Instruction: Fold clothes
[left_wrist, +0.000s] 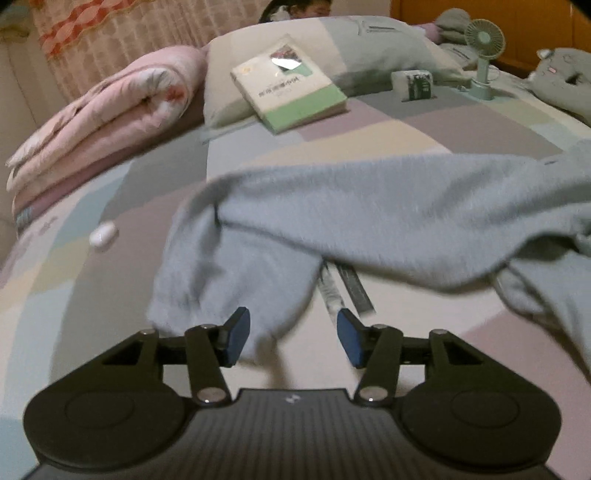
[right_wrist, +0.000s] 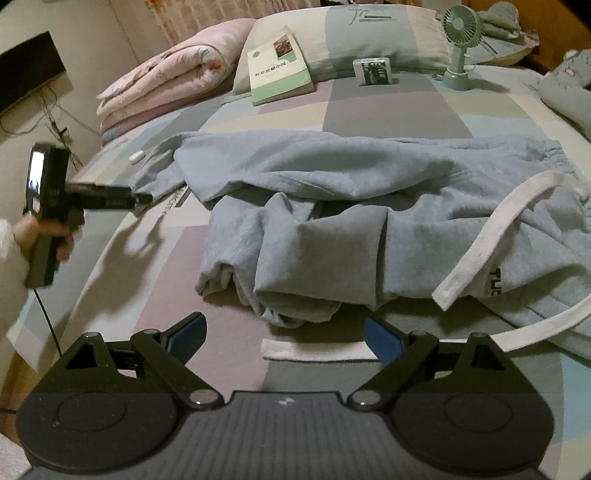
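A light blue-grey garment (right_wrist: 351, 206) lies crumpled across a bed with a pastel patchwork sheet (right_wrist: 388, 110). It has white drawstrings (right_wrist: 491, 236) and dark lettering near the right. In the left wrist view its cuff end (left_wrist: 236, 273) lies just ahead of my left gripper (left_wrist: 293, 336), which is open and empty; the cuff edge reaches between the blue pads (left_wrist: 236, 336). My right gripper (right_wrist: 284, 338) is open and empty, just short of the bunched fold (right_wrist: 295, 295). The left gripper also shows in the right wrist view (right_wrist: 142, 198) at the garment's left end.
A book (left_wrist: 291, 85), a small white pack (left_wrist: 412, 85) and a green desk fan (left_wrist: 482, 55) sit near the pillow (left_wrist: 369, 44). A folded pink quilt (left_wrist: 110, 122) lies far left. A white oval object (left_wrist: 103, 234) lies on the sheet. A grey plush (right_wrist: 569, 88) is far right.
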